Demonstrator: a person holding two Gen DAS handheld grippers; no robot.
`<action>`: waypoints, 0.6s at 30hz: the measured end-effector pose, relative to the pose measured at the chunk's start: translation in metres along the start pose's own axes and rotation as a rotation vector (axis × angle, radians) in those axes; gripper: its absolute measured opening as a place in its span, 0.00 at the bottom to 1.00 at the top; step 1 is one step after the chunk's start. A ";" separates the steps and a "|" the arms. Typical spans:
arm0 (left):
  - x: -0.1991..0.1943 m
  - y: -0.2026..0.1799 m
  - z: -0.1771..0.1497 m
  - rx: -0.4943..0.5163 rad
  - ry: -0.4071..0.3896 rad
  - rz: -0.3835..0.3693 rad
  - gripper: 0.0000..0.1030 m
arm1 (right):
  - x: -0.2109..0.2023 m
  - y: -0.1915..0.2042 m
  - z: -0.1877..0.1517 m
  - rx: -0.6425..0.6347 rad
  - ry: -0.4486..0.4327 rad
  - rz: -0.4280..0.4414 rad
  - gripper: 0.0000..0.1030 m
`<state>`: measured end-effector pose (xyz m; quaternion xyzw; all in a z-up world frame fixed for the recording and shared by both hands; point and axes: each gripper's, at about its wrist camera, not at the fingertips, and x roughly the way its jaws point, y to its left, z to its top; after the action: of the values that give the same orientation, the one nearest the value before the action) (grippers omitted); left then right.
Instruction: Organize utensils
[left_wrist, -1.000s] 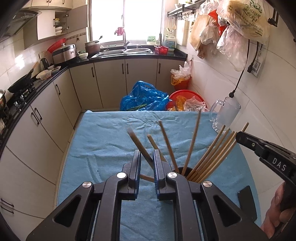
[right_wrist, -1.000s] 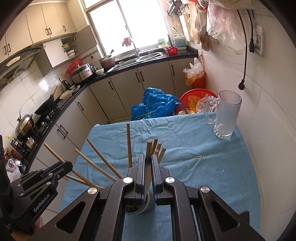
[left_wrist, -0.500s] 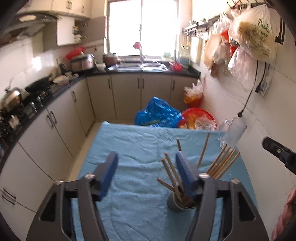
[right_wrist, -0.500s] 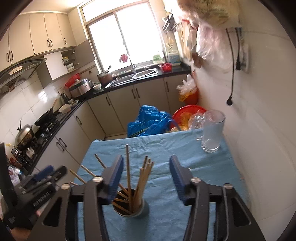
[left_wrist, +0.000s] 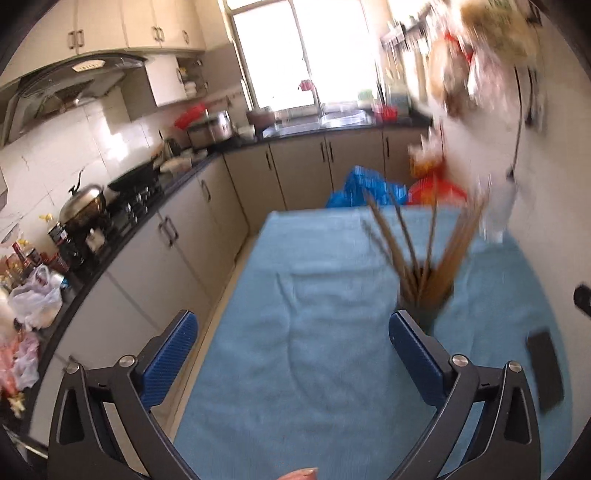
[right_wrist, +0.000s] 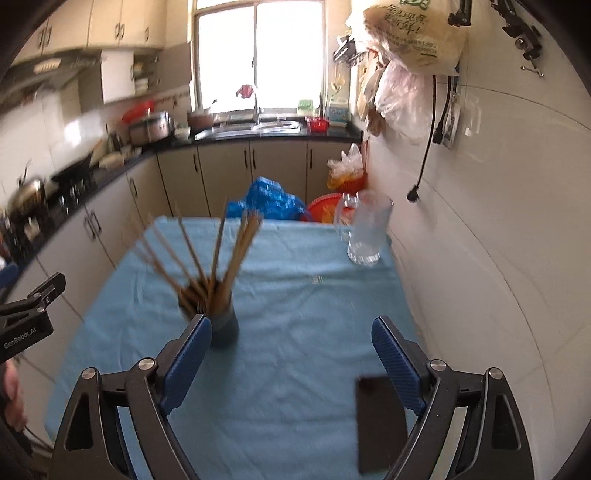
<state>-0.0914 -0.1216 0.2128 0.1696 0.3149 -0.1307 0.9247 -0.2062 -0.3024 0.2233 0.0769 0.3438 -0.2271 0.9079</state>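
The left gripper (left_wrist: 291, 345) and right gripper (right_wrist: 291, 349) have just been opening, jaws now spread and empty, chopsticks (right_wrist: 221, 254) standing in the cup (right_wrist: 223, 325) on the desk (right_wrist: 295, 295).

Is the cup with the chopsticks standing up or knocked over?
Standing up: the cup sits upright on the blue cloth, chopsticks fanning upward.

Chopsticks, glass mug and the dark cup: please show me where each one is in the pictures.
chopsticks (right_wrist: 218, 254): right wrist view, middle of the bundle.
glass mug (right_wrist: 367, 230): right wrist view, on its clear wall.
dark cup (right_wrist: 225, 326): right wrist view, on its outer side.
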 end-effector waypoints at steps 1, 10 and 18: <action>-0.003 -0.002 -0.008 0.006 0.008 0.010 1.00 | -0.002 0.001 -0.009 -0.015 0.017 0.005 0.89; -0.040 0.021 -0.062 -0.170 0.063 -0.104 1.00 | -0.006 0.011 -0.054 -0.117 0.115 0.046 0.89; -0.044 0.027 -0.066 -0.130 0.050 -0.121 1.00 | -0.028 0.026 -0.065 -0.134 0.102 0.019 0.89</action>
<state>-0.1513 -0.0653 0.1979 0.0929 0.3554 -0.1615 0.9160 -0.2504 -0.2498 0.1928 0.0308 0.4035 -0.1908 0.8944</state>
